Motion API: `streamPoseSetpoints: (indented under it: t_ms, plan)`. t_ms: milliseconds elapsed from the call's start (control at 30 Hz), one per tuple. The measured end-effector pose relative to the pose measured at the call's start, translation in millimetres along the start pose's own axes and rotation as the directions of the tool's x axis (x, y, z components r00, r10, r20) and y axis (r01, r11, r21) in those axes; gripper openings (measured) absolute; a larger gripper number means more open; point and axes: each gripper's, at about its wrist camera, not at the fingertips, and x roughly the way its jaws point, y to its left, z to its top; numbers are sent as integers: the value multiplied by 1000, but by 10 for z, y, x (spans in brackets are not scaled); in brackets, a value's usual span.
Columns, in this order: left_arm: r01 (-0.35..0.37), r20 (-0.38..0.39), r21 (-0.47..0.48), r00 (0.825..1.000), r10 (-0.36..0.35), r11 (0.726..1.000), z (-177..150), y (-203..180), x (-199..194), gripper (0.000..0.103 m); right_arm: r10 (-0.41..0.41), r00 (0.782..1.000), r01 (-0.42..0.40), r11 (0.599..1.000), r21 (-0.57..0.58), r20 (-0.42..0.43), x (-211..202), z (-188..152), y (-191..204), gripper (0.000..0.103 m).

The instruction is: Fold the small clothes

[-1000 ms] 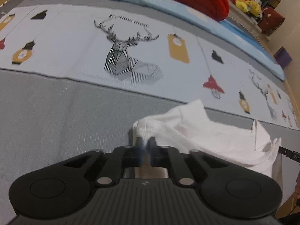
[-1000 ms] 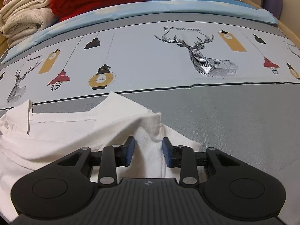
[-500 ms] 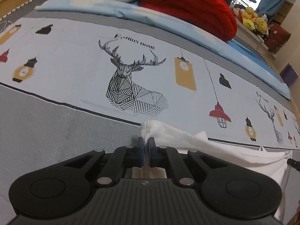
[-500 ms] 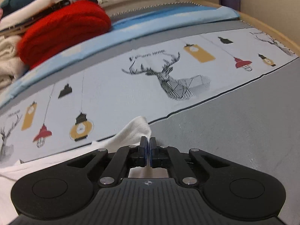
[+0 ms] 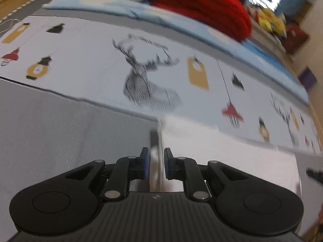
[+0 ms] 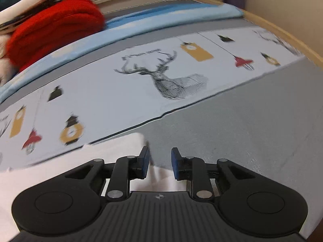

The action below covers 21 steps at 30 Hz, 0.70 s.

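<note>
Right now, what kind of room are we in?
Probably a bedroom: a deer-printed grey and white bed sheet, a folded red knitted blanket and yellow plush toys on a ledge.

Bedsheet (image 6: 105,92) lettering too blurred.

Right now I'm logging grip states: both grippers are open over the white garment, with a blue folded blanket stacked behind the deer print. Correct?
Not quite: the folded blanket is red, as the right wrist view shows. Both the left gripper and right gripper are open over the white garment.
</note>
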Motion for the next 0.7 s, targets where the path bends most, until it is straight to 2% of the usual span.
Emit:
streamPoseSetpoints:
  t_ms: [33, 100, 167, 200, 267, 367, 433, 467, 500, 533, 567, 600, 633, 700]
  plan:
    - [17, -22, 19, 1000, -16, 1000, -58, -9, -28, 22, 28, 999, -29, 999, -25, -17, -48, -48, 4, 25]
    - [48, -76, 65, 996, -43, 997, -192, -38, -82, 36, 90, 992, -94, 994, -47, -90, -100, -147, -3, 27]
    - [67, -144, 116, 988, -50, 991, -365, -79, -100, 43, 129, 973, -147, 986, -83, -193, -144, -299, -12, 31]
    - [75, -184, 133, 982, -49, 988, -454, -88, -93, 43, 120, 965, -150, 982, -117, -234, -173, -382, -8, 36]
    - [79, -259, 156, 965, -36, 985, -635, -103, -69, 43, 87, 952, -145, 972, -182, -295, -235, -556, -24, 37]
    - [75, -270, 233, 963, -9, 970, -832, -168, -124, 42, 86, 947, -155, 966, -206, -309, -358, -692, -100, 37]
    - [63, -265, 274, 964, 12, 960, -928, -186, -173, 33, 95, 938, -169, 964, -203, -332, -395, -762, -160, 37]
    - [52, -262, 292, 965, 27, 955, -963, -178, -186, 22, 98, 934, -178, 961, -210, -344, -406, -800, -176, 37]
    - [43, -262, 308, 964, 42, 951, -999, -166, -185, 17, 101, 932, -187, 956, -224, -348, -426, -822, -182, 35]
    - [43, -264, 315, 963, 45, 948, -1025, -151, -182, 8, 113, 931, -205, 948, -241, -347, -457, -848, -184, 25]
    - [48, -256, 312, 966, 35, 949, -1020, -130, -206, 6, 125, 930, -221, 942, -253, -347, -471, -870, -175, 17]
    - [53, -233, 301, 972, 20, 952, -992, -101, -254, 5, 132, 930, -228, 939, -257, -343, -502, -889, -165, 5]
    - [64, -202, 268, 979, -9, 961, -967, -40, -341, 5, 139, 933, -228, 942, -246, -332, -528, -885, -184, 5]
    - [94, -179, 186, 982, -60, 978, -933, 74, -428, 4, 157, 945, -214, 960, -182, -285, -592, -833, -263, 3]
